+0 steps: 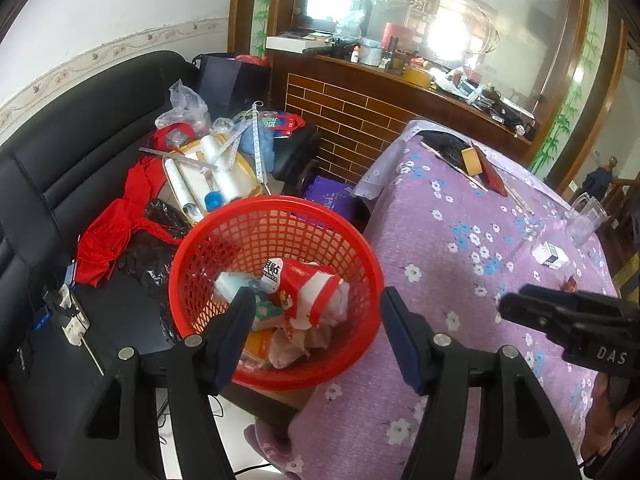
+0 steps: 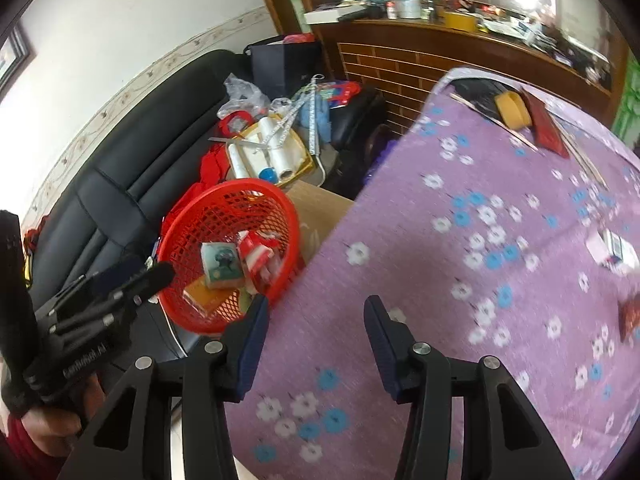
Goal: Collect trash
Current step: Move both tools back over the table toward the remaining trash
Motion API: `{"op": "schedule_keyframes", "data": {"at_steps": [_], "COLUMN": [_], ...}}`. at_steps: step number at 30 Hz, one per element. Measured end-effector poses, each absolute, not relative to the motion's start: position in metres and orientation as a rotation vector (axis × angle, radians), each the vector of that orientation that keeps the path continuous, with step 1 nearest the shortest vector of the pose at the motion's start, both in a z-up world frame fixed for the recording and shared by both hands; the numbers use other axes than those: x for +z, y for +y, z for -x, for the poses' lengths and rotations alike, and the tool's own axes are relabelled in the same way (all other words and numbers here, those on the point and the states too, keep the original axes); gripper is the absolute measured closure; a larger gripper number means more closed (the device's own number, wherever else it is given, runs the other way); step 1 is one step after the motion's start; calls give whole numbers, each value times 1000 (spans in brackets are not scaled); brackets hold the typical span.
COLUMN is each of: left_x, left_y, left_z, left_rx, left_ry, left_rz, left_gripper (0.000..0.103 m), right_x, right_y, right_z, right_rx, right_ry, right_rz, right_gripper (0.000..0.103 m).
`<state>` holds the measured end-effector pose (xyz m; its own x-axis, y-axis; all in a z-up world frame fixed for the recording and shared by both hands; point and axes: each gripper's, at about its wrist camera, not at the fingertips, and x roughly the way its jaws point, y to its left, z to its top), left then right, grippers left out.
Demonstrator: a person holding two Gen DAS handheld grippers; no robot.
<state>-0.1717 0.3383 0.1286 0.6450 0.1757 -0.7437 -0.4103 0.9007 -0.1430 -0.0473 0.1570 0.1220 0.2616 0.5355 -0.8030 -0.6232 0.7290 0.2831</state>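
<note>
A red mesh basket (image 1: 208, 236) stands by the left edge of the table and holds a red and white snack wrapper (image 1: 308, 292), a tissue pack (image 1: 236, 286) and other crumpled trash. It also shows in the right wrist view (image 2: 192, 220). My left gripper (image 1: 318, 300) is open and empty, just above the basket's near rim. My right gripper (image 2: 316, 312) is open and empty over the purple flowered tablecloth (image 2: 440, 280). A small white box (image 1: 550, 255) and a red wrapper scrap (image 1: 570, 282) lie on the table; both also show in the right wrist view, the box (image 2: 612, 254) and the scrap (image 2: 630, 316).
A black sofa (image 1: 60, 160) at the left carries red cloth (image 1: 116, 224), rolls in a tray (image 1: 208, 176) and plastic bags. At the table's far end lie a tape roll (image 1: 472, 160), a red booklet (image 1: 494, 178) and sticks. A clear jug (image 1: 586, 216) stands at the right edge.
</note>
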Motion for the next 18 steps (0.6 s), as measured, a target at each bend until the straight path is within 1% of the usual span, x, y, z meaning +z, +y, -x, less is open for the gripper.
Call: {"op": "schedule_keyframes", "data": {"at_steps": [9, 18], "left_x": [125, 127], "left_y": [309, 243], "left_z": [173, 150], "left_rx": [319, 207], "left_ry": [824, 839], "left_rz": [308, 259], "left_gripper": [39, 39], "right_x": [110, 103], "right_y": [86, 7], "right_z": [43, 32], "right_rx": [690, 574], "right_ry": [1079, 1090], "right_rz": [30, -36], "right_gripper": [50, 50]}}
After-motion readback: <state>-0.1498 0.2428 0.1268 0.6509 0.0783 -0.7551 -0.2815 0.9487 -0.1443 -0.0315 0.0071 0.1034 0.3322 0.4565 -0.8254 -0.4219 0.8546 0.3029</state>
